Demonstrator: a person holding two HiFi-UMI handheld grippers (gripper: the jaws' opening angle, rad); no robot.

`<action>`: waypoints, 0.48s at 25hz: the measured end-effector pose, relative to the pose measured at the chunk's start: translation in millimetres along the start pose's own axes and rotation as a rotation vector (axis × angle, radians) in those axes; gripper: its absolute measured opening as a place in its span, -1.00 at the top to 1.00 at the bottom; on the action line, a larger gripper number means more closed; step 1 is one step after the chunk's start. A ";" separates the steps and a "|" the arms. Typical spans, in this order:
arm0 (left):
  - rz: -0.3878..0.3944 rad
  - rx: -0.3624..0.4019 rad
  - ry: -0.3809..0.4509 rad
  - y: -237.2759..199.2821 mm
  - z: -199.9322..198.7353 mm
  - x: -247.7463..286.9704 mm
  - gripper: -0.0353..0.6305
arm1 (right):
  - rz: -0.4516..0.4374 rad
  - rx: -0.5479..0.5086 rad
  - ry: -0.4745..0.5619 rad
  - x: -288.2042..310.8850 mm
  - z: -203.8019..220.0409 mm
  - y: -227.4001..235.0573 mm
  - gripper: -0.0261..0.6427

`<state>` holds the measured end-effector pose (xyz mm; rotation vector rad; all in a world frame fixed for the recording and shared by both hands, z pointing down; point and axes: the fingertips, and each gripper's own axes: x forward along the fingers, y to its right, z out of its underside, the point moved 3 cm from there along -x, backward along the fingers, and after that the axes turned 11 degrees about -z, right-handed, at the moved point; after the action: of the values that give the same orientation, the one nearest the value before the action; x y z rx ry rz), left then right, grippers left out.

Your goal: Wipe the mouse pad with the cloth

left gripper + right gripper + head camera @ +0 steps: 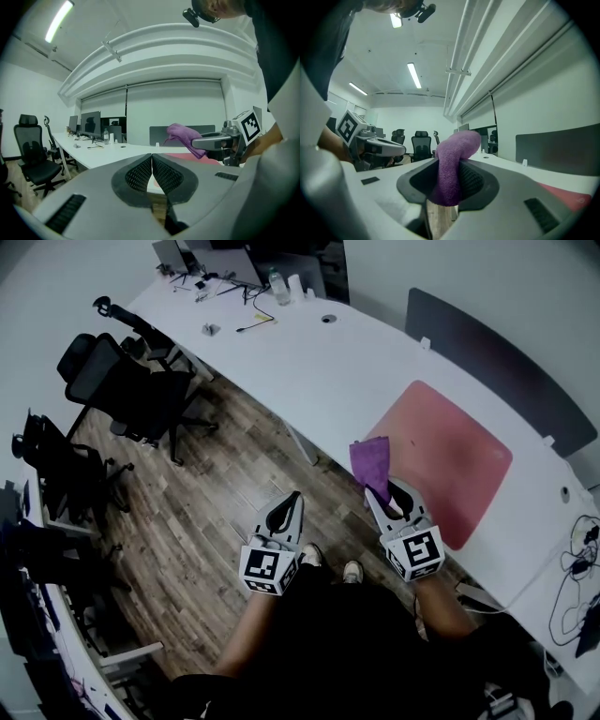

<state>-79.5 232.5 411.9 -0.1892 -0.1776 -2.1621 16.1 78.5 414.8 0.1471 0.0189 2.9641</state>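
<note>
A long white desk (375, 362) curves across a wood-plank floor (216, 512). Black office chairs (122, 381) stand on the floor beside it. A dark partition panel (497, 362) rises along the desk's far edge. Monitors (90, 123) and a bottle (277, 285) sit at the far end. The walls are white, with a pale blind (173, 108) drawn down. Strip lights (414, 75) glow on the ceiling.

Left tongs (292, 501) closed, empty; right tongs (376, 495) clamped on cloth (370, 461), side by side.

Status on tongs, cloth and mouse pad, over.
Right tongs shut on purple cloth, held aloft. Left tongs shut, empty. Red mouse pad bare, nothing blocking.
</note>
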 end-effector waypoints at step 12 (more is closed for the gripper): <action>0.087 -0.006 0.006 -2.3 -9.0 61.8 0.83 | 0.091 0.002 -0.025 9.9 0.4 44.3 0.53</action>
<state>-116.5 182.2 415.4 -0.1906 -0.1569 -2.0770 -1.1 36.6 417.1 0.1907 0.0119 3.0522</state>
